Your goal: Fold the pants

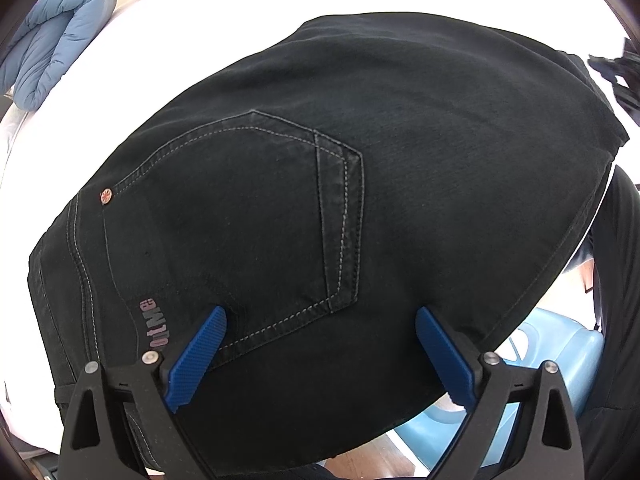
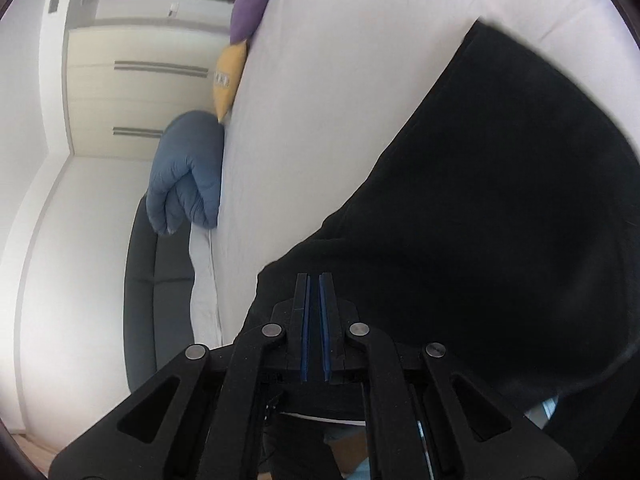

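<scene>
Left gripper (image 1: 320, 320) hangs spread wide over the black jeans (image 1: 340, 200), whose seat overhangs the white bed's (image 1: 240, 20) edge. Right gripper (image 2: 314, 280) is clenched, nothing visible between its pads; bare mattress stretches beyond.

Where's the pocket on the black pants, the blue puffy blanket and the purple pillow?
pocket (image 1: 256, 216): left wrist view, middle of the stitched back pocket.
blue puffy blanket (image 2: 188, 172): right wrist view, middle of its folded bulge.
purple pillow (image 2: 252, 0): right wrist view, its centre.
</scene>
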Motion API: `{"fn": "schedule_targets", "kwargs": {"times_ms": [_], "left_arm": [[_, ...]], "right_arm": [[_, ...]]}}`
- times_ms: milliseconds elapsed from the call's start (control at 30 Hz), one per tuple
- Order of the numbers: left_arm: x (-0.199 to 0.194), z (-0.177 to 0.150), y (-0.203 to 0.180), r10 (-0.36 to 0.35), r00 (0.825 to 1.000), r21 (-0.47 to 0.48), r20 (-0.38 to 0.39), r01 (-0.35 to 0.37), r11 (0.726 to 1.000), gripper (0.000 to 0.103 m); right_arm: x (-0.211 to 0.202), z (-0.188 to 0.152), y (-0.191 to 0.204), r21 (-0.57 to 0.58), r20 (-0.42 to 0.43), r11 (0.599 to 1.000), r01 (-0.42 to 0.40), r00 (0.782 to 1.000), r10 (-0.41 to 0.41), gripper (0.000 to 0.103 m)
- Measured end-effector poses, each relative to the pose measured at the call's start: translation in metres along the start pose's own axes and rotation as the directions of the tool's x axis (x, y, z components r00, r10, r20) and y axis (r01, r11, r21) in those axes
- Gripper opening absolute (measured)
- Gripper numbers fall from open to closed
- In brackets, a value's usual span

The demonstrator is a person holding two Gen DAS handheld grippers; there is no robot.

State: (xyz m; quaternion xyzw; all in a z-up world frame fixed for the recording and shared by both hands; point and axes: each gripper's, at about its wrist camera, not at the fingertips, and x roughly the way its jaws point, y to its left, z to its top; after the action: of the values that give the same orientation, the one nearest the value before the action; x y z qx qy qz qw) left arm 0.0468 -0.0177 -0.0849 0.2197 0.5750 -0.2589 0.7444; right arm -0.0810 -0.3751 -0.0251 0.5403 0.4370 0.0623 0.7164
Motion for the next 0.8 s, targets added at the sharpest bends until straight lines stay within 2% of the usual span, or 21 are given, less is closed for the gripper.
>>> {"fn": "schedule_targets", "kwargs": {"times_ms": [33, 67, 100, 167, 200, 267, 300, 333, 367, 433, 467, 533, 567, 600, 667, 700, 733, 767, 800], "left_arm": [[0.000, 0.002, 0.000, 0.000, 1.000, 0.001, -0.006, 0.000, 1.000, 0.098], [0.001, 0.003, -0.001, 0.001, 1.000, 0.003, -0.009, -0.001, 1.000, 0.098], [0.000, 0.004, -0.002, 0.006, 1.000, 0.005, -0.012, -0.006, 1.000, 0.099], [-0.001, 0.007, -0.003, 0.011, 1.000, 0.005, -0.011, -0.010, 1.000, 0.099], [-0.001, 0.007, -0.004, 0.016, 1.000, 0.007, -0.005, -0.016, 1.000, 0.099], [-0.005, 0.007, -0.007, 0.032, 0.999, 0.009, 0.011, -0.032, 0.999, 0.099], [-0.007, 0.006, -0.009, 0.039, 0.999, 0.003, 0.019, -0.039, 0.999, 0.099], [-0.008, 0.004, -0.008, 0.042, 0.999, -0.004, 0.025, -0.042, 0.999, 0.099], [-0.010, 0.002, -0.008, 0.048, 0.998, -0.014, 0.033, -0.048, 0.999, 0.099], [-0.014, -0.001, -0.008, 0.060, 0.997, -0.030, 0.051, -0.058, 0.998, 0.099], [-0.016, -0.004, -0.008, 0.060, 0.997, -0.037, 0.056, -0.058, 0.998, 0.099], [-0.017, -0.006, -0.009, 0.065, 0.996, -0.052, 0.065, -0.062, 0.997, 0.099], [-0.017, -0.006, -0.012, 0.065, 0.996, -0.055, 0.069, -0.061, 0.997, 0.099], [-0.017, -0.008, -0.016, 0.063, 0.996, -0.053, 0.069, -0.060, 0.997, 0.099], [-0.016, -0.010, -0.019, 0.076, 0.995, -0.045, 0.065, -0.073, 0.996, 0.099], [-0.015, -0.012, -0.020, 0.077, 0.995, -0.044, 0.060, -0.074, 0.996, 0.099], [-0.014, -0.011, -0.020, 0.071, 0.996, -0.046, 0.055, -0.069, 0.997, 0.099], [-0.014, -0.010, -0.019, 0.064, 0.997, -0.049, 0.051, -0.061, 0.997, 0.099], [-0.014, -0.010, -0.016, 0.062, 0.997, -0.052, 0.047, -0.059, 0.997, 0.099]], "right_arm": [[0.009, 0.007, -0.004, -0.007, -0.003, 0.999, 0.047, 0.999, -0.047, 0.004], [0.017, 0.022, -0.014, -0.047, 0.024, 0.986, 0.162, 0.987, -0.161, 0.004], [0.021, 0.032, -0.019, -0.077, 0.064, 0.969, 0.234, 0.971, -0.230, 0.001], [0.008, 0.062, -0.039, -0.035, 0.154, 0.985, 0.167, 0.975, -0.160, 0.000], [-0.002, 0.072, -0.045, -0.010, 0.204, 0.988, 0.157, 0.967, -0.152, 0.000], [-0.022, 0.085, -0.041, 0.007, 0.317, 0.966, 0.257, 0.916, -0.246, 0.000], [-0.034, 0.089, -0.032, -0.006, 0.367, 0.944, 0.329, 0.879, -0.304, 0.000], [-0.045, 0.093, -0.028, -0.004, 0.390, 0.935, 0.356, 0.861, -0.326, 0.000], [-0.056, 0.095, -0.024, 0.000, 0.397, 0.933, 0.359, 0.857, -0.330, 0.003], [-0.077, 0.084, -0.010, -0.023, 0.397, 0.936, 0.352, 0.862, -0.315, 0.003], [-0.086, 0.071, 0.000, -0.053, 0.390, 0.944, 0.326, 0.877, -0.281, 0.004], [-0.090, 0.035, 0.020, -0.119, 0.332, 0.969, 0.216, 0.929, -0.166, 0.004], [-0.083, 0.015, 0.028, -0.170, 0.262, 0.973, 0.158, 0.959, -0.110, 0.004], [-0.072, -0.003, 0.034, -0.223, 0.198, 0.965, 0.140, 0.976, -0.096, 0.004], [-0.048, -0.032, 0.032, -0.269, 0.156, 0.948, 0.170, 0.979, -0.131, 0.004], [-0.042, -0.033, 0.021, -0.257, 0.154, 0.947, 0.194, 0.975, -0.158, 0.004], [-0.038, -0.025, 0.001, -0.211, 0.159, 0.946, 0.244, 0.964, -0.213, 0.004], [-0.040, -0.011, -0.023, -0.146, 0.187, 0.931, 0.335, 0.933, -0.306, 0.003], [-0.051, 0.004, -0.044, -0.102, 0.223, 0.948, 0.301, 0.936, -0.273, 0.000]]}}
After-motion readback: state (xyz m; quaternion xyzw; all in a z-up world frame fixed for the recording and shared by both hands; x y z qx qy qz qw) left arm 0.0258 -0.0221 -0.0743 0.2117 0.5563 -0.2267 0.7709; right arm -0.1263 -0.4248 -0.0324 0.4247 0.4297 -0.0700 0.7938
